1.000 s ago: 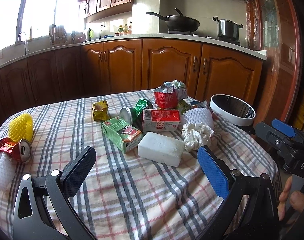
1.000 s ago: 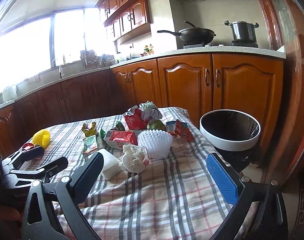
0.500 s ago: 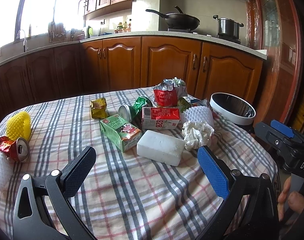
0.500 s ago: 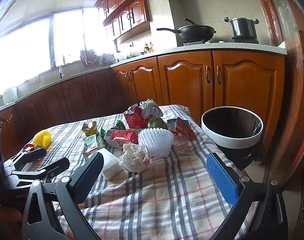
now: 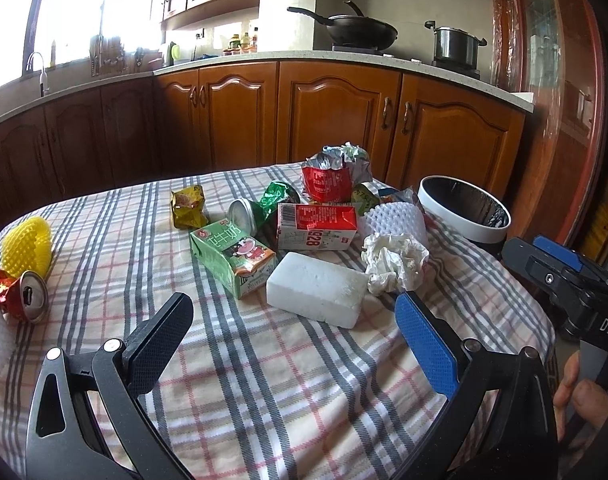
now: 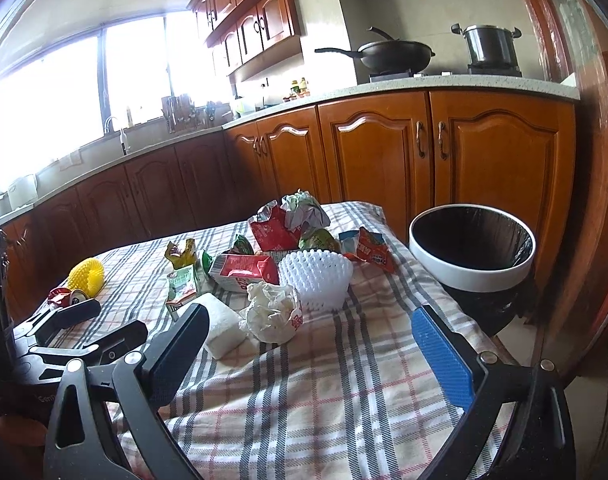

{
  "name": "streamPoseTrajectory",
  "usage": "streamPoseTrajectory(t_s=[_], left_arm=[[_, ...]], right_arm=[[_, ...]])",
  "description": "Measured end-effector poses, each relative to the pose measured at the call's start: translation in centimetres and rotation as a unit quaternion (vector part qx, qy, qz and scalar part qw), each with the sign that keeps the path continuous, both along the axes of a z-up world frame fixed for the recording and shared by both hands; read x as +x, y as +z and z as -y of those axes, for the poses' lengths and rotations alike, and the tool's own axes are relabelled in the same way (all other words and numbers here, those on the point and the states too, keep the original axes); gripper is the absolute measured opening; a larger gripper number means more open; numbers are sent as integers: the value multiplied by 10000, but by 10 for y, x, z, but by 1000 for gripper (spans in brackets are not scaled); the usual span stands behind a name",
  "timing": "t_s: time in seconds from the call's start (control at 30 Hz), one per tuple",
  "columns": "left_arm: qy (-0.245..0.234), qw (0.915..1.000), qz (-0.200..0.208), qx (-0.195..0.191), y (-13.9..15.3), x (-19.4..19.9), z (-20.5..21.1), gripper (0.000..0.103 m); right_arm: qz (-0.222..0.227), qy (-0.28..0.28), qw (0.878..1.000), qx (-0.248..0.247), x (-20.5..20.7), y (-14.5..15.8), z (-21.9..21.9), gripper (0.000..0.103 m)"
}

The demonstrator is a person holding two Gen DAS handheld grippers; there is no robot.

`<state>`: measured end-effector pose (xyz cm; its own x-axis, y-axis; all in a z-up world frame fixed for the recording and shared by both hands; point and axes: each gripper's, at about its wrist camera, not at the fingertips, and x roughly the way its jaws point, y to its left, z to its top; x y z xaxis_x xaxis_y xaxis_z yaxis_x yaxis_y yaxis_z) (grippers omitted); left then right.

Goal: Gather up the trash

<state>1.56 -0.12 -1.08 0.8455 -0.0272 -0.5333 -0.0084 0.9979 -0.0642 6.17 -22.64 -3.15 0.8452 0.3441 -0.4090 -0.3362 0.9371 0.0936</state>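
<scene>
Trash lies on a checked tablecloth [image 5: 264,380]: a white foam block [image 5: 317,294], a green milk carton [image 5: 234,258], a red and white carton [image 5: 315,226], crumpled white paper [image 5: 395,262], a white foam net [image 6: 315,278], a red foil bag [image 5: 325,182]. My left gripper [image 5: 292,320] is open and empty, just short of the foam block. My right gripper [image 6: 309,330] is open and empty, near the crumpled paper [image 6: 274,314]. A white-rimmed black bin [image 6: 471,248] stands off the table's far right edge.
A yellow foam net [image 5: 26,246] and a crushed red can [image 5: 26,296] lie at the table's left. Wooden cabinets [image 6: 383,152] run behind the table. The right gripper's body [image 5: 567,280] shows at the left view's right edge.
Both grippers have crept forward a little toward the trash pile. Nothing was taken hold of and the jaws stay open.
</scene>
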Motion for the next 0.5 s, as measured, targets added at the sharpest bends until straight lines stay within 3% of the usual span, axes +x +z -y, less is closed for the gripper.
streamPoseTrajectory(t_s=[0.17, 0.37, 0.5], left_arm=[[-11, 9998, -198, -86, -4, 12, 0, 98], [-147, 9981, -539, -248, -14, 31, 2, 93], [-234, 9962, -779, -307, -22, 45, 7, 92]], right_arm=[[-230, 116, 9996, 110, 10, -3, 0, 89], [-817, 385, 9953, 341, 36, -15, -3, 68], [-1154, 534, 9911, 403, 54, -25, -6, 60]])
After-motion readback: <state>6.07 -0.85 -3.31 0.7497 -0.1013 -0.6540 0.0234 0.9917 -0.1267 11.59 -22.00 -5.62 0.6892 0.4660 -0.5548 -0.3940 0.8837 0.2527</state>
